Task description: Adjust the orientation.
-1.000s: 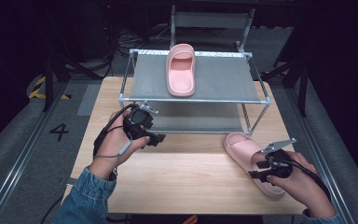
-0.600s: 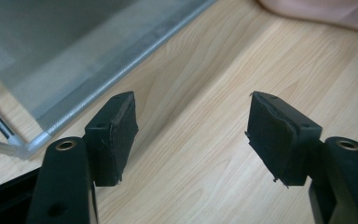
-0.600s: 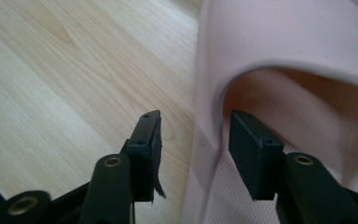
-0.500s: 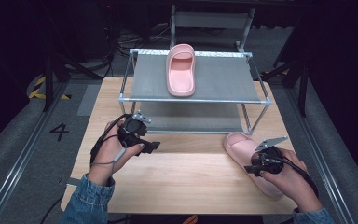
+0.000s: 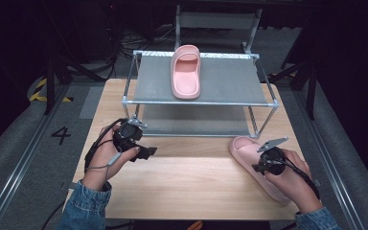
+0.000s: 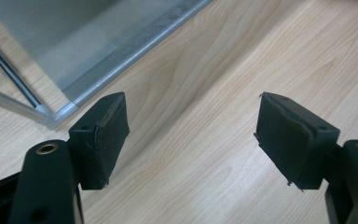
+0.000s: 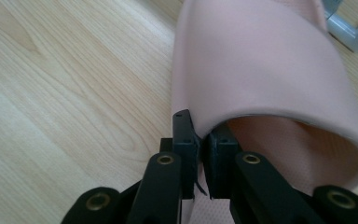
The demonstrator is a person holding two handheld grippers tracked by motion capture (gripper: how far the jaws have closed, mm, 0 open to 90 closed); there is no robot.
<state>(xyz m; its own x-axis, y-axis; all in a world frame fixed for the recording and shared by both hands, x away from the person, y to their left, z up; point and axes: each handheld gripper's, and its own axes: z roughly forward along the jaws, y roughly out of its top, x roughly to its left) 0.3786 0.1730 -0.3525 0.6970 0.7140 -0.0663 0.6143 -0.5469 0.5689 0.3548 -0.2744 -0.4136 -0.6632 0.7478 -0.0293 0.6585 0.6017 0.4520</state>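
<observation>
The bench (image 5: pixel 191 182) is carrying a metal rack (image 5: pixel 199 81) w/ a grey top shelf, standing at the far half. One pink slipper (image 5: pixel 186 72) is lying on that shelf, toe pointing away from the person. A second slipper (image 5: pixel 249 155) is lying on the bench near the rack's right front leg, at the person's right, heel end under the right hand.

The right gripper (image 5: pixel 264 166) is sitting over this slipper's strap. In the right gripper view the jaws are pinching the edge of the strap (image 7: pixel 261 60) at its opening: one jaw outside the strap wall, the other inside, nearly shut w/ the thin pink edge between them. The slipper is resting flat on the wood, not lifted.

The left gripper (image 5: pixel 146 152) is hovering over bare bench in front of the rack's left front corner. Its jaws are standing wide apart, nothing between them but wood; the rack's corner post (image 6: pixel 51 114) is showing just beyond the left jaw.
</observation>
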